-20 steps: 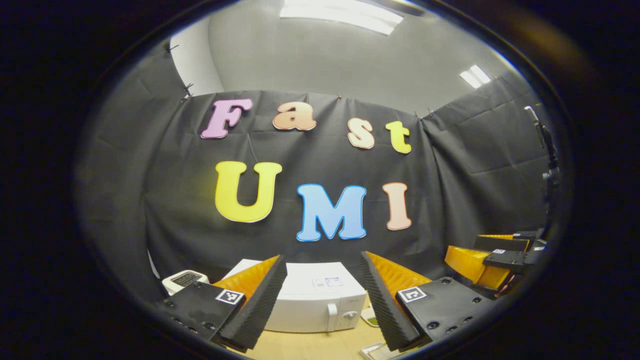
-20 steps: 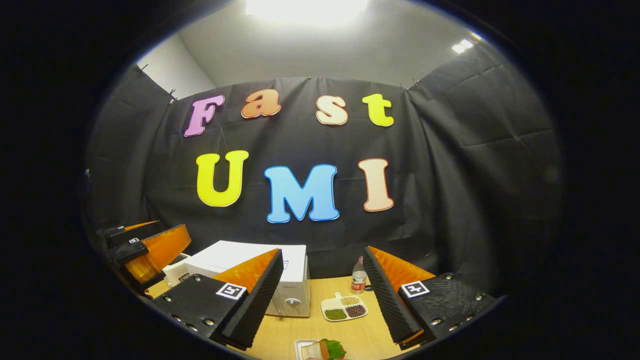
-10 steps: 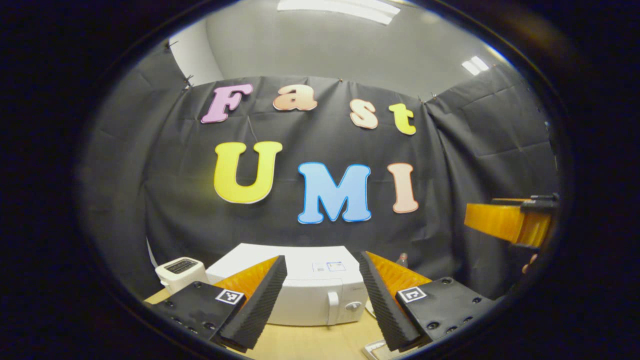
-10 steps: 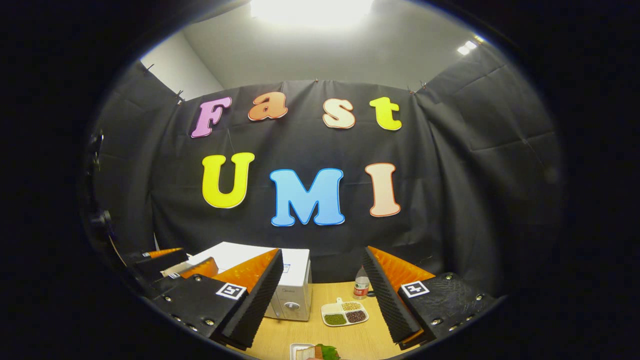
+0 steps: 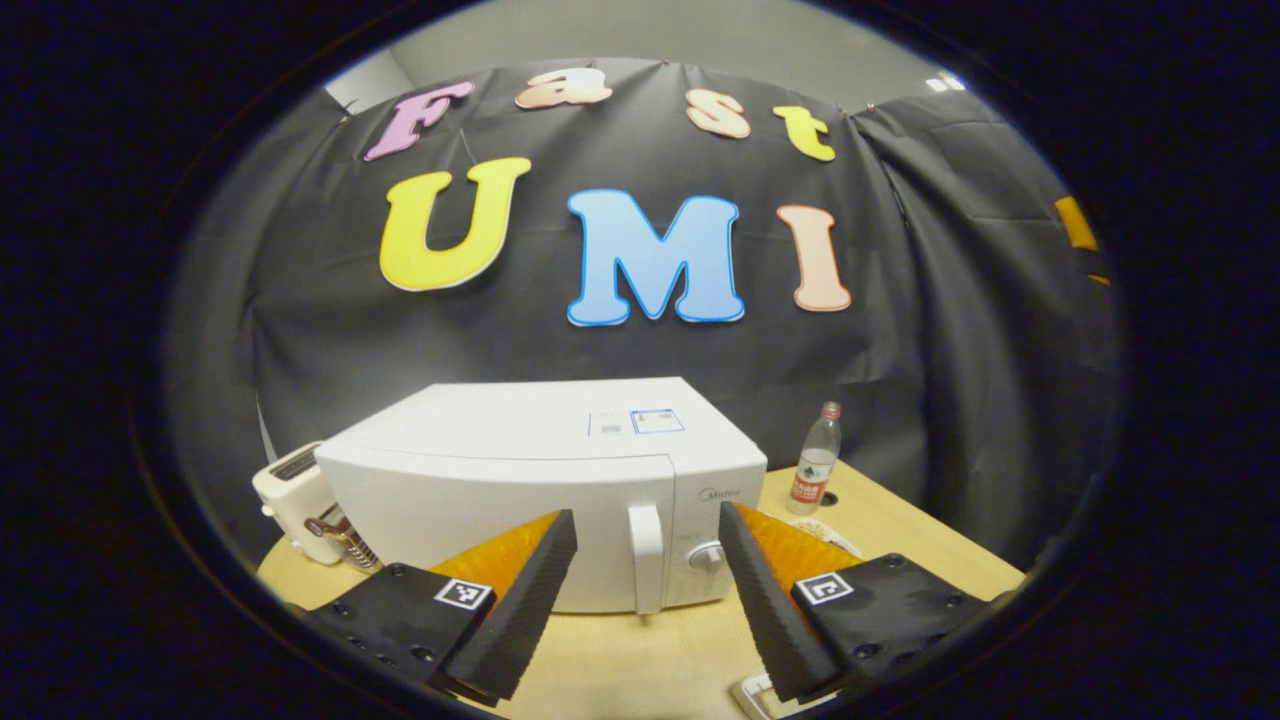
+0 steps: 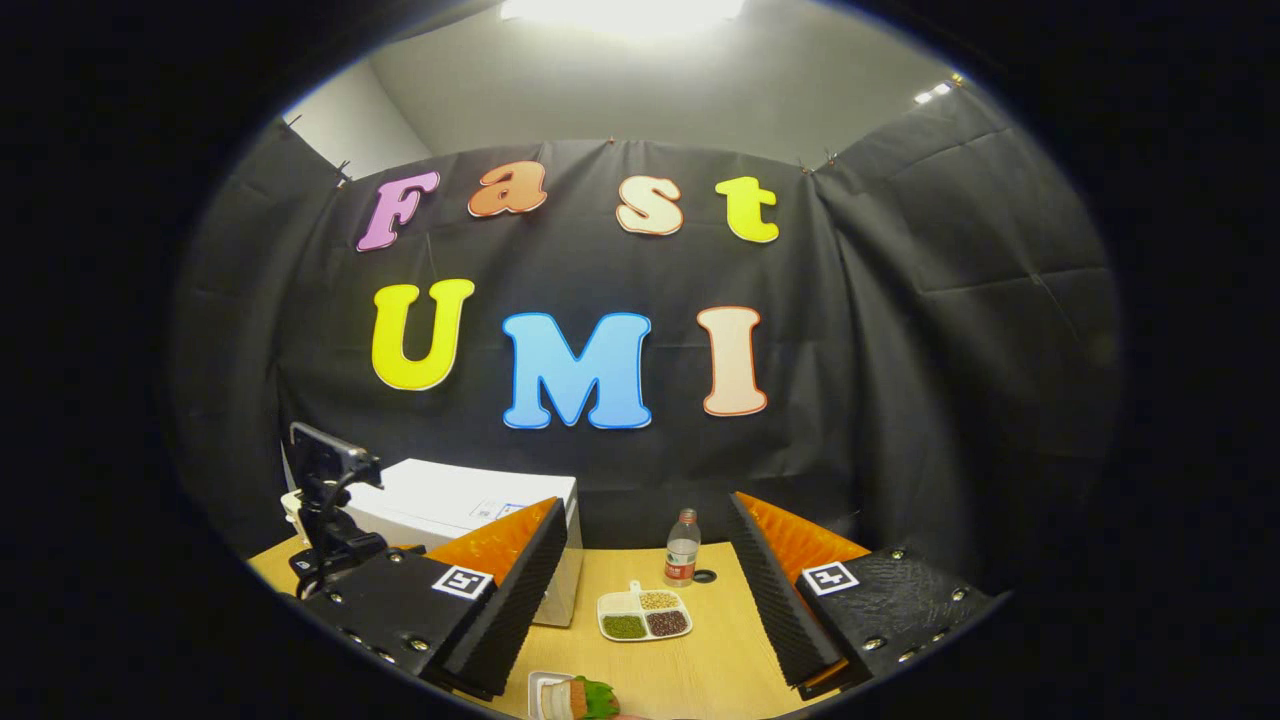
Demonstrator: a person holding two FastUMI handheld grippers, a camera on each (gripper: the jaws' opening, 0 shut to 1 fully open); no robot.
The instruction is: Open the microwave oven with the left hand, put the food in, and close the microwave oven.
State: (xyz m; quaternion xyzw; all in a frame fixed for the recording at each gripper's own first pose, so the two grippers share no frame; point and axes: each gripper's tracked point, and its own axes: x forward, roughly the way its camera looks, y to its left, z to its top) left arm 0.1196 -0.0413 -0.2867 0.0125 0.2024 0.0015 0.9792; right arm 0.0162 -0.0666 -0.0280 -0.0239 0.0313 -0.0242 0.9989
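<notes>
while the microwave (image 5: 520, 480) sits closed, left claw (image 5: 648, 610) gapes.

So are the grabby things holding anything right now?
No. The left tool is open in front of the microwave's handle, not touching it. The right tool is open over the table, empty.

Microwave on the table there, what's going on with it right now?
A person holds a gripper in each hand. The left gripper is open and lined up in front of the microwave, its fingers either side of the door handle but not yet gripping it. The door looks shut. The right gripper hangs open above the table, with the food on its plate just below and nothing picked up.
</notes>
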